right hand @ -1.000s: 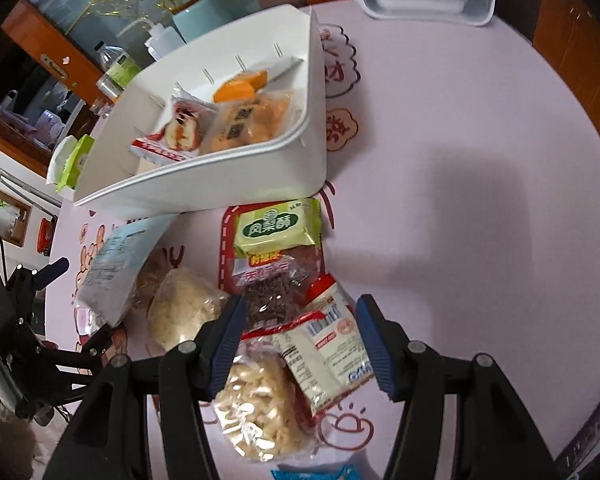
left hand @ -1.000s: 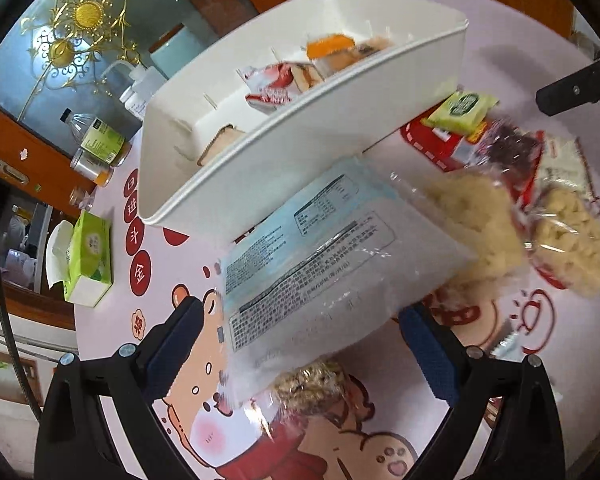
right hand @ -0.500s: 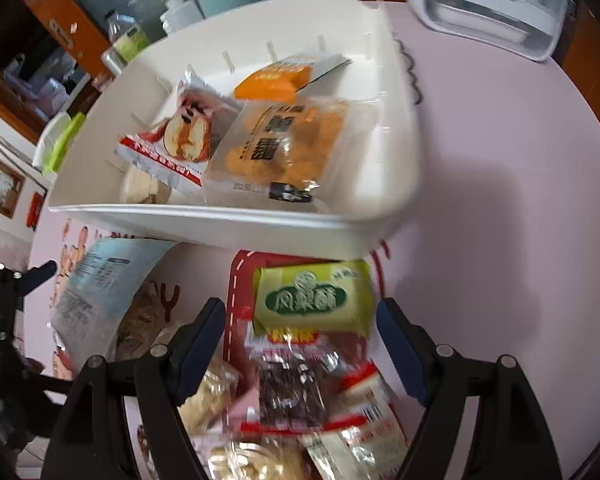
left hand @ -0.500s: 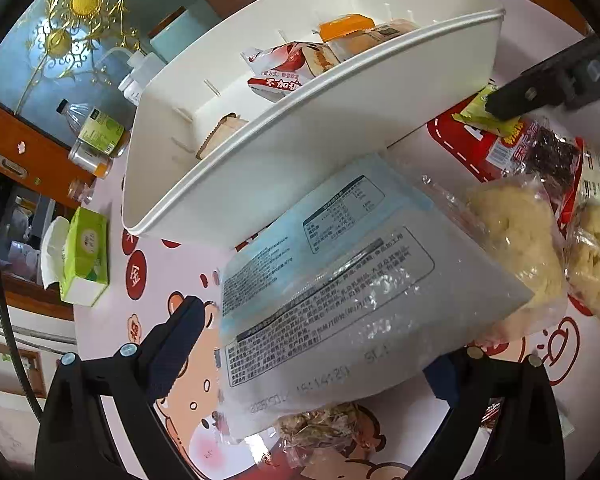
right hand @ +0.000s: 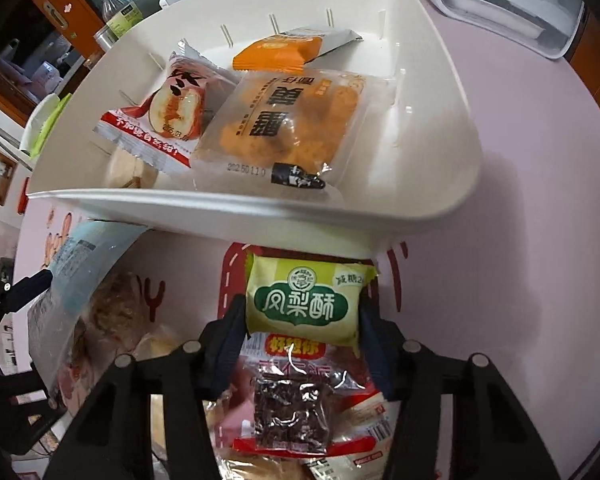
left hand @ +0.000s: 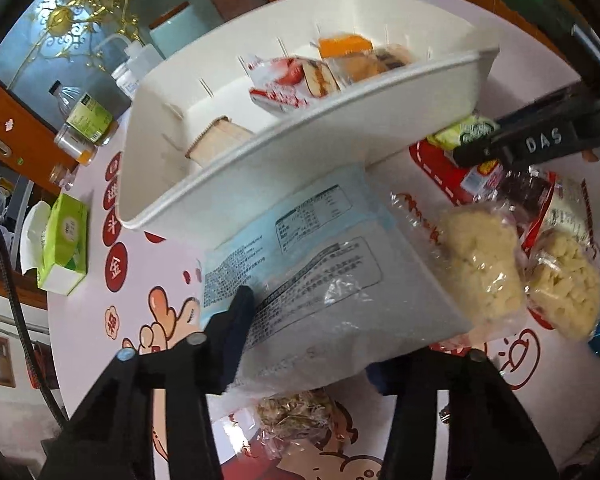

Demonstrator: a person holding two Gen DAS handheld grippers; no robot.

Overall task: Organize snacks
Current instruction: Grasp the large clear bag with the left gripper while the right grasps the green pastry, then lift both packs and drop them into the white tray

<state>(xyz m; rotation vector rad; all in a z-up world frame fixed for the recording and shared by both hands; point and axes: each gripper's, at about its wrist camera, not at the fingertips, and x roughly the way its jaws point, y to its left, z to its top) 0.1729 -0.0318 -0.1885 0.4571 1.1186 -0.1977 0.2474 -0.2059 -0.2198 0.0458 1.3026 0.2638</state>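
Observation:
A white divided bin [left hand: 300,152] [right hand: 220,204] holds a red-and-white packet [right hand: 160,116], an orange packet [right hand: 276,54] and a clear packet of golden cakes [right hand: 288,124]. In front of it lies a large blue-and-clear packet [left hand: 320,272]. My left gripper [left hand: 308,352] is closing on that packet's near end, one pad [left hand: 236,328] pressed on its edge and the other hidden beneath it. My right gripper [right hand: 302,316] is closing on a green pineapple-cake packet [right hand: 300,300], with a pad against each side. The right gripper's black arm [left hand: 540,144] shows in the left wrist view.
Two bags of pale puffed snacks [left hand: 480,268] [left hand: 564,280] and a dark snack packet [right hand: 290,412] lie on the pink cartoon tablecloth [right hand: 520,240]. A green tissue box [left hand: 62,240] and bottles [left hand: 88,120] stand at the left edge. A white appliance [right hand: 500,4] sits behind the bin.
The left jaws came in from wide open onto the blue packet. The right gripper moved up to the green packet, opened wide, then closed around it.

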